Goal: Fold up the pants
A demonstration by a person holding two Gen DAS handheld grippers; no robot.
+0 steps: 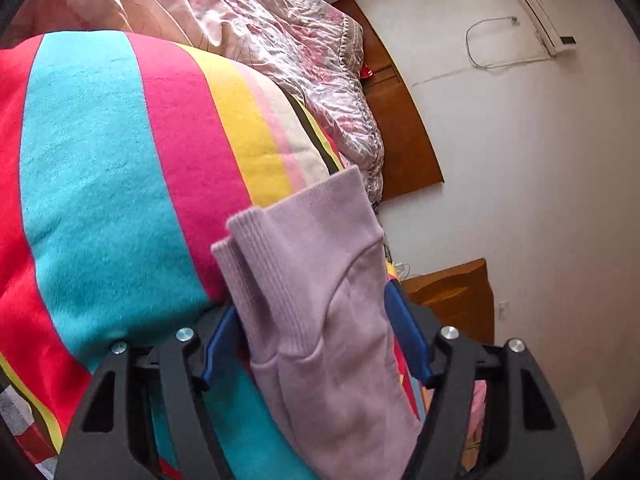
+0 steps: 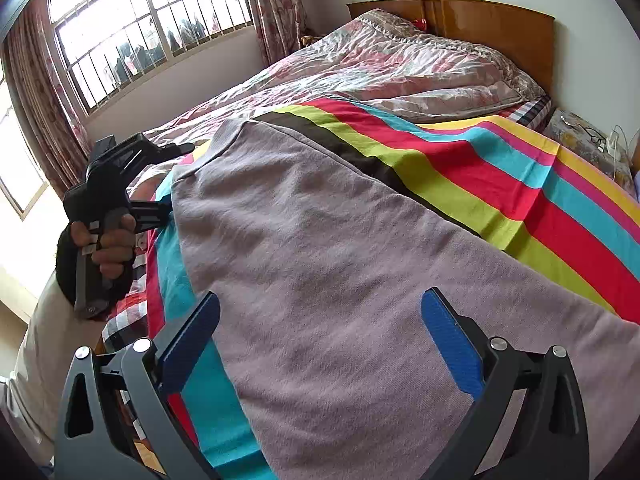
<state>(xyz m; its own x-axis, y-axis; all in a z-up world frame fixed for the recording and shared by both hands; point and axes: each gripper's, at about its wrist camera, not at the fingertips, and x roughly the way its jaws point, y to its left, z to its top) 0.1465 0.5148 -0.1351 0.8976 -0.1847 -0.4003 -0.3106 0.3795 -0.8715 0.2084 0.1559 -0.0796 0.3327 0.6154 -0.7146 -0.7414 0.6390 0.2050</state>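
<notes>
The lilac pants point(image 2: 320, 260) lie stretched out along a striped bed sheet point(image 2: 520, 184). In the right wrist view my right gripper point(image 2: 322, 296) hovers open over the near part of the pants, with both blue pads clear of the cloth. At the far end a hand point(image 2: 108, 240) holds my left gripper point(image 2: 180, 180) against the pants' ribbed edge. In the left wrist view, rolled sideways, the ribbed cuffs point(image 1: 256, 240) run up between the jaws of the left gripper point(image 1: 314, 300). Its jaws stand apart, and sheet shows between the cloth and the right pad point(image 1: 408, 336).
A crumpled pink quilt point(image 2: 400, 60) covers the far half of the bed, up against a wooden headboard point(image 2: 500, 20). A barred window point(image 2: 140, 20) with curtains is at the left. A bedside stand point(image 2: 588, 140) with cables is at the right. An air conditioner point(image 1: 536, 8) hangs on the wall.
</notes>
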